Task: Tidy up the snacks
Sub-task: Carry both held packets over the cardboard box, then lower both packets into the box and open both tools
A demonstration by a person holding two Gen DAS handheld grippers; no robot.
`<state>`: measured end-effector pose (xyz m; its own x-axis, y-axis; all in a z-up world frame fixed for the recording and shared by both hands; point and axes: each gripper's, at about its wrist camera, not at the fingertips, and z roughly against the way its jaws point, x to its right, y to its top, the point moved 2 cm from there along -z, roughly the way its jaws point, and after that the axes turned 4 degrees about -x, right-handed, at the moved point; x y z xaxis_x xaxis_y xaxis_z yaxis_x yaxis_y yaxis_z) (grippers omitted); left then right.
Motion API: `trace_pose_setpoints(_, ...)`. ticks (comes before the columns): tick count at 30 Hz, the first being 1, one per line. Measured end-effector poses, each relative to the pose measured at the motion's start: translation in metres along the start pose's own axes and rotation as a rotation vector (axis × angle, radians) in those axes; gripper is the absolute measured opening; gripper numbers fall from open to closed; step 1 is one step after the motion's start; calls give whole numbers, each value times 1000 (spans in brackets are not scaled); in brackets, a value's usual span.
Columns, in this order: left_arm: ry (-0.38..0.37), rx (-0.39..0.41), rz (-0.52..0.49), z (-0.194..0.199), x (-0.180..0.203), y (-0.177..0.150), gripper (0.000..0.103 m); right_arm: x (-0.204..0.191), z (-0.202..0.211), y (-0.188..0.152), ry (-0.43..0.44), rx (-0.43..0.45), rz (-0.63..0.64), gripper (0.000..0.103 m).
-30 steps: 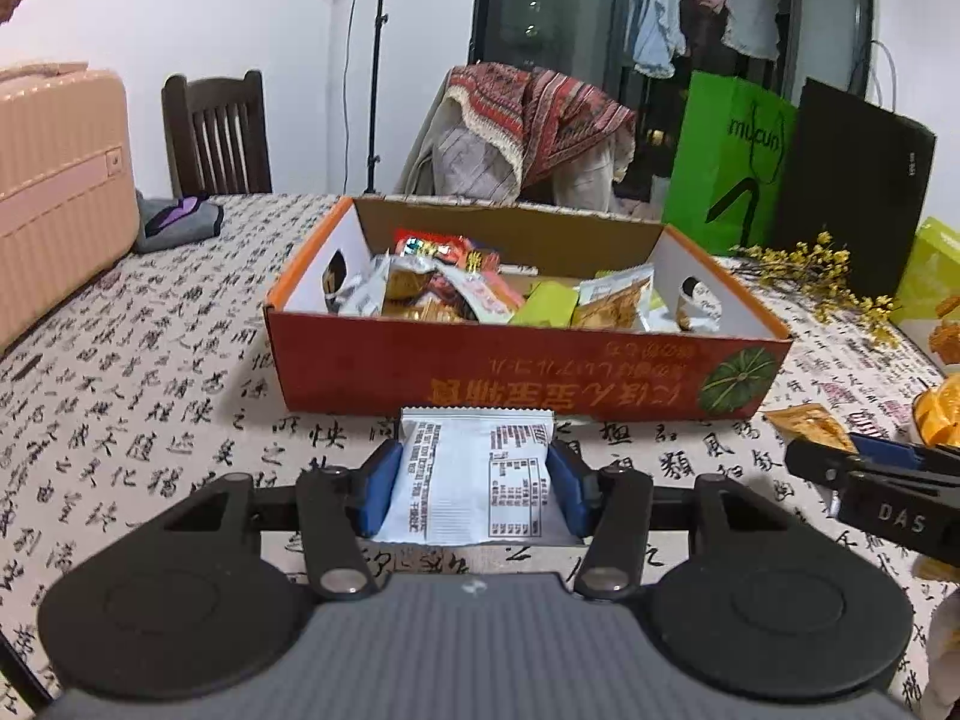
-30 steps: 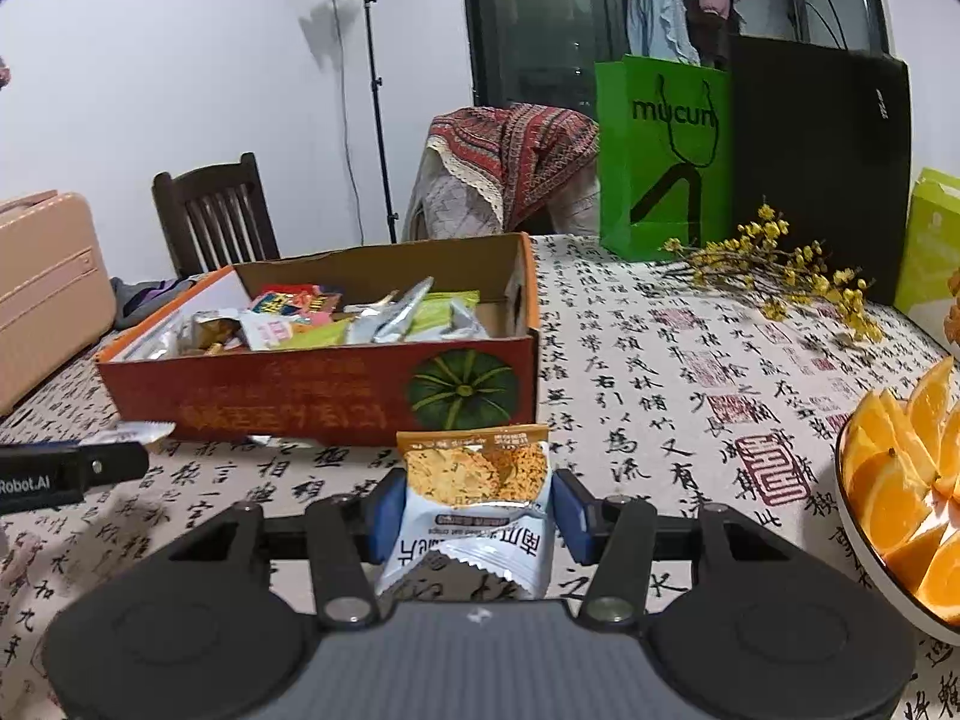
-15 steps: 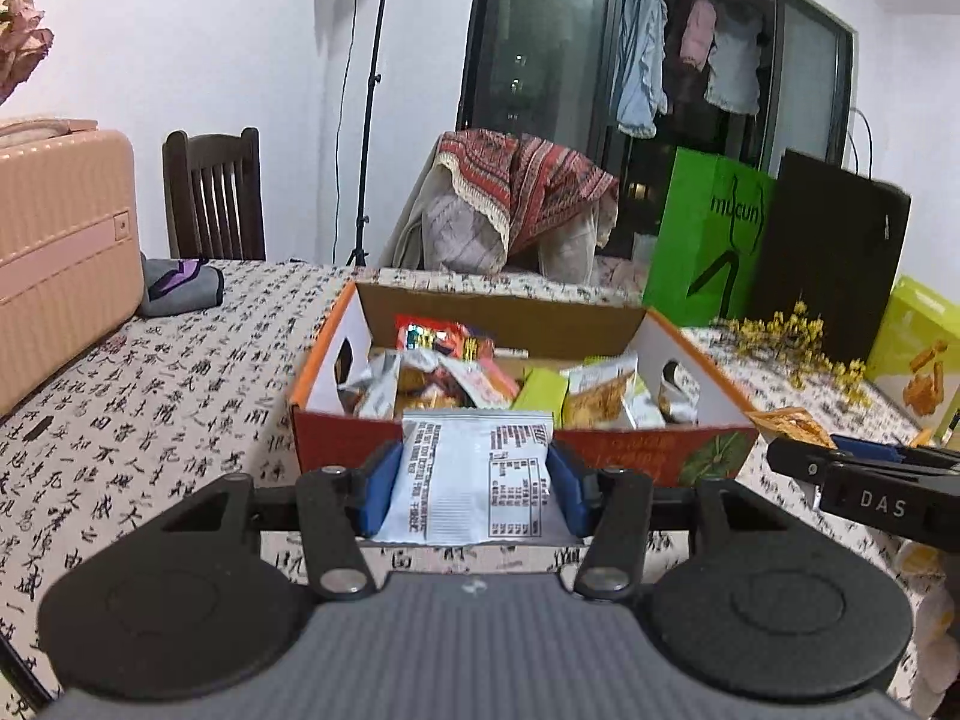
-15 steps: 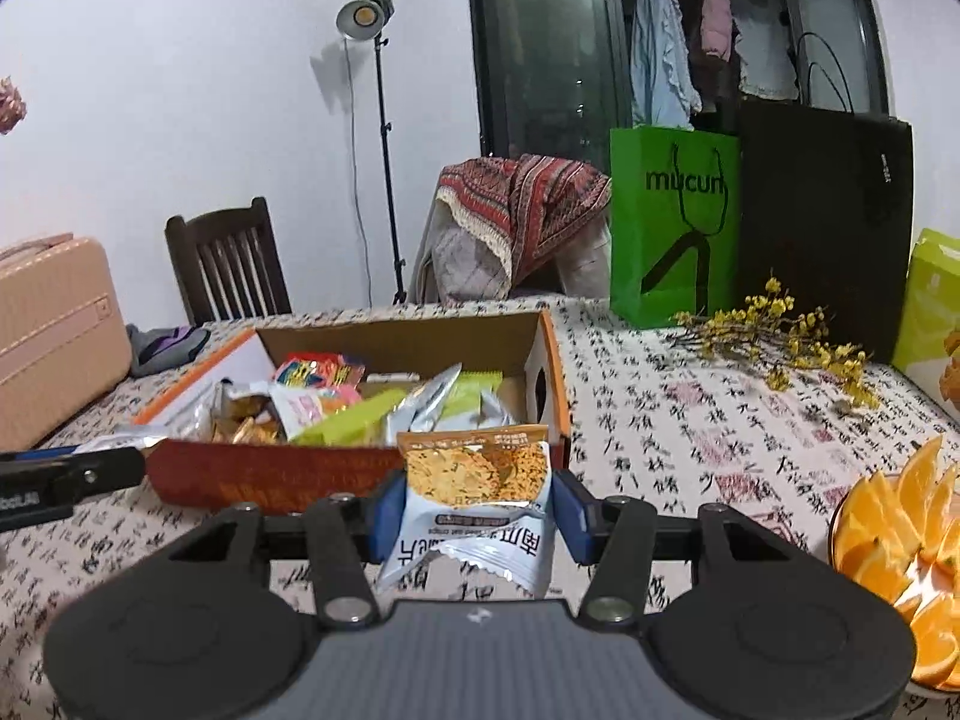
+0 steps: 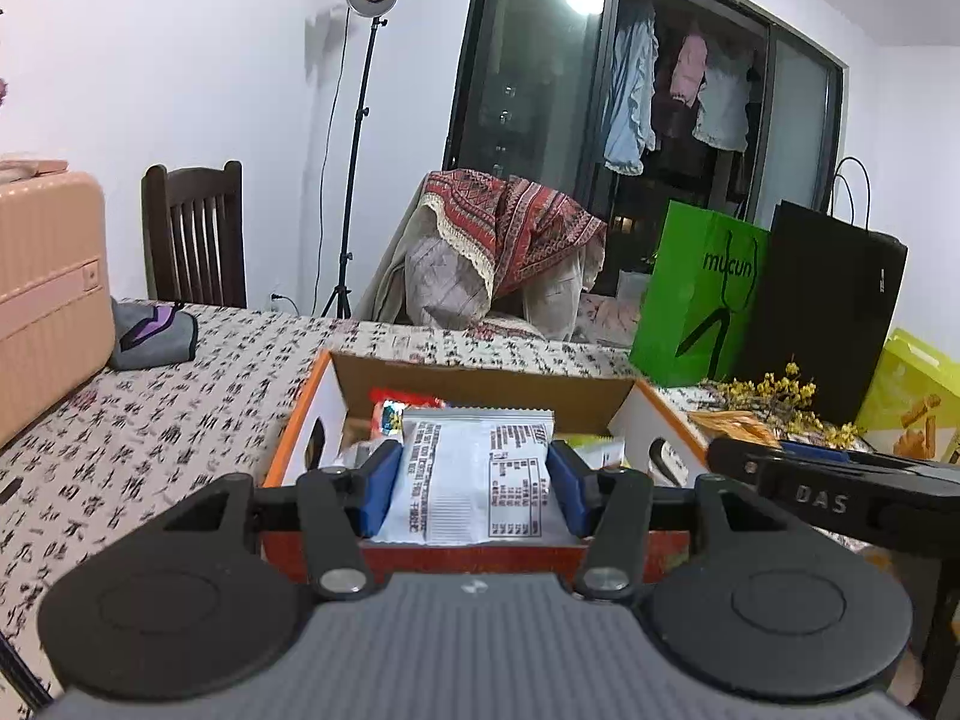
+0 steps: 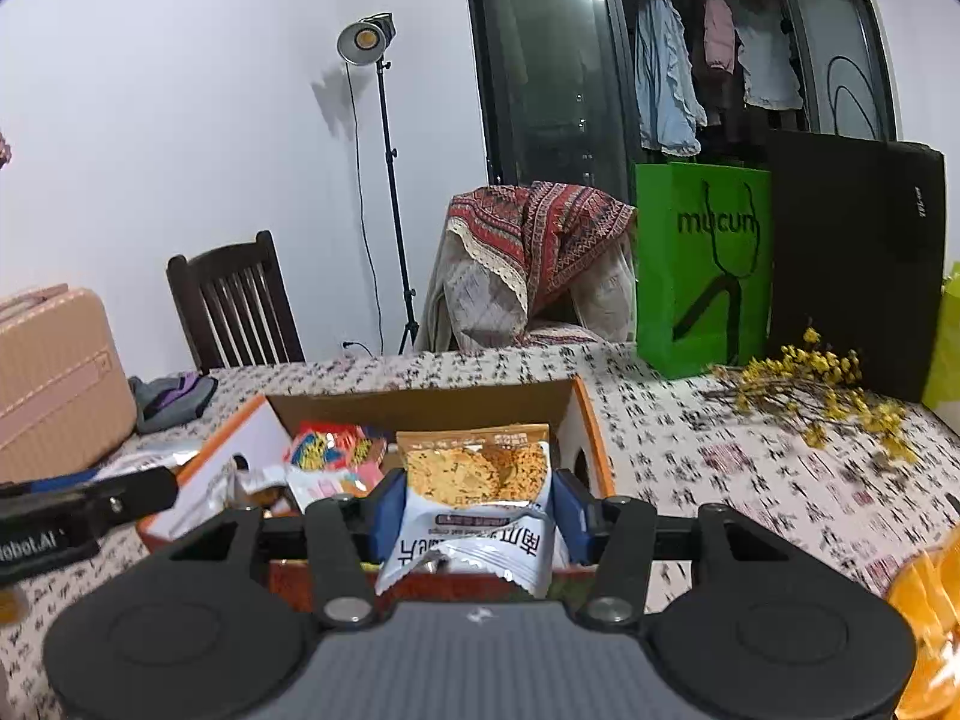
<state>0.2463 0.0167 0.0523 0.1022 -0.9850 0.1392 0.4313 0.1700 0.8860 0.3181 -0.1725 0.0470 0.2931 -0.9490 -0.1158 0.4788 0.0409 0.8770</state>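
Lifted both packets off the table since a second ago — white packet (image 5: pixel 474 474) clenched in the left gripper (image 5: pixel 474 483), cracker packet (image 6: pixel 477 498) clenched in the right gripper (image 6: pixel 477 507). Brought the box (image 5: pixel 486 387) just beyond and below the jaws — probably ready for dropping both in.

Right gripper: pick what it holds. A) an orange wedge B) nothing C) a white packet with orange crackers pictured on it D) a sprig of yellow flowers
C: the right gripper has its blue pads pressed on both sides of the cracker packet, held up in front of the open snack box.
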Motion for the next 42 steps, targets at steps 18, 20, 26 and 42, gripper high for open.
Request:
trace_pose_setpoints(18,26,18,73,-68,-11,19,54,6,-63,12,-11,47,-33,51)
trace_pose_setpoints(20,57,23,44,-79,-13,10,54,3,-66,4,-22,72,0,51)
trace_pose_setpoints(26,74,2,23,-90,-21,1,54,-2,-79,-7,-3,25,39,51)
trace_pose_setpoints(42,40,50,-26,-93,-11,-7,79,1,-84,-13,1,19,31,61)
